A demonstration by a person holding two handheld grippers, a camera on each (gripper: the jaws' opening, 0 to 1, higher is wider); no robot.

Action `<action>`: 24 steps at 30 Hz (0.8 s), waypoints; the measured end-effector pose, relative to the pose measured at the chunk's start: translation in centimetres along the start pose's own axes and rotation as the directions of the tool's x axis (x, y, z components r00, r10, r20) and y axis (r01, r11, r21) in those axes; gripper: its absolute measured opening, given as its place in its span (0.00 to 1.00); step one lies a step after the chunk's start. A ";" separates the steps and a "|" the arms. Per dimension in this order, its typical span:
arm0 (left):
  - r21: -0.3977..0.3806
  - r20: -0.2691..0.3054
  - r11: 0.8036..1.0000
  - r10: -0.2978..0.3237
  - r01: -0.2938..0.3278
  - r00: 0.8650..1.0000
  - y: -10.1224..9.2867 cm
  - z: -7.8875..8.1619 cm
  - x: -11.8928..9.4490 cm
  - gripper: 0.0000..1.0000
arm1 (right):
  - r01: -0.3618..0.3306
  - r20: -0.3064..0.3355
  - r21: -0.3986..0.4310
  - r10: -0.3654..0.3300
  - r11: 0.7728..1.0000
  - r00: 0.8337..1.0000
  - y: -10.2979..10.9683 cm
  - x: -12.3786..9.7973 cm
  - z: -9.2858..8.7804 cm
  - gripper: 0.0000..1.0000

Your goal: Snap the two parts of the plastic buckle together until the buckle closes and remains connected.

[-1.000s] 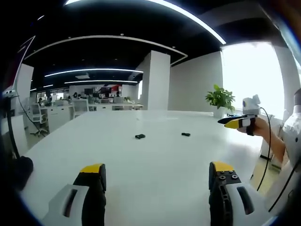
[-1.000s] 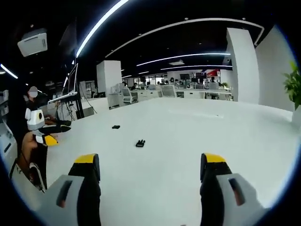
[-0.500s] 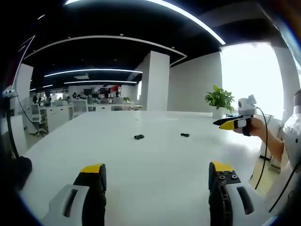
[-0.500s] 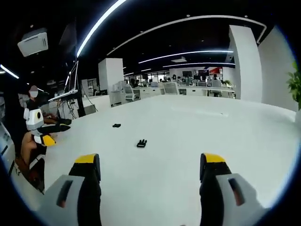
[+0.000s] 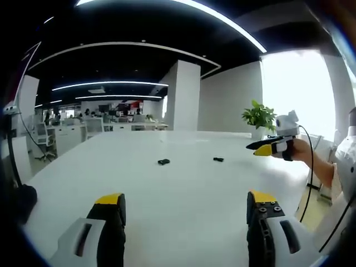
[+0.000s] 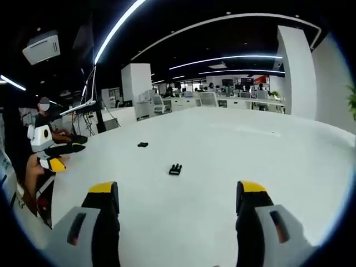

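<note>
Two small black buckle parts lie apart on the white table (image 5: 183, 189). In the left gripper view one part (image 5: 163, 162) is near the middle and the other part (image 5: 218, 159) lies to its right. In the right gripper view the pronged part (image 6: 176, 169) is closer and the second part (image 6: 143, 144) lies farther left. My left gripper (image 5: 186, 208) is open above the near table edge, nothing between its jaws. My right gripper (image 6: 178, 200) is open too, short of the pronged part. The right gripper (image 5: 267, 147) also appears at the right of the left gripper view, held by a hand.
A potted plant (image 5: 260, 117) stands at the table's far right corner. The left gripper (image 6: 53, 156) shows at the left edge of the right gripper view. Desks and chairs (image 6: 211, 100) fill the office behind. A white pillar (image 5: 186, 94) rises beyond the table.
The right gripper has moved forward and leftward toward the pronged part, which now sits closer and more central in its view. The left gripper has stayed still.
</note>
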State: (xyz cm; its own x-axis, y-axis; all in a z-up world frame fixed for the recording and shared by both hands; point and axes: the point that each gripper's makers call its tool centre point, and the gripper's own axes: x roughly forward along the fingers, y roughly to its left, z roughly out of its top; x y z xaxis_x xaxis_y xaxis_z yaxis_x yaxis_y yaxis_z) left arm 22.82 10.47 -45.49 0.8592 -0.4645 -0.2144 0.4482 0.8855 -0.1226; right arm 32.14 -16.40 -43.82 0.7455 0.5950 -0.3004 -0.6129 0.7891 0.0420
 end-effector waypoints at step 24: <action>0.001 0.013 1.000 -0.007 0.007 1.000 -0.1 0.2 -0.1 0.92 | -0.020 -0.030 -0.027 0.019 0.999 0.999 0.8 1.5 0.2 0.86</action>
State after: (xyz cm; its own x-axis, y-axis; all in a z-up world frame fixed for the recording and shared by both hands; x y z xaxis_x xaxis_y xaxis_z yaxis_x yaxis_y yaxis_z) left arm 22.72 10.39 -45.26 0.8594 -0.4703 -0.2007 0.4541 0.8824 -0.1233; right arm 32.79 -14.88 -44.08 0.7253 0.6053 -0.3279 -0.6345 0.7726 0.0226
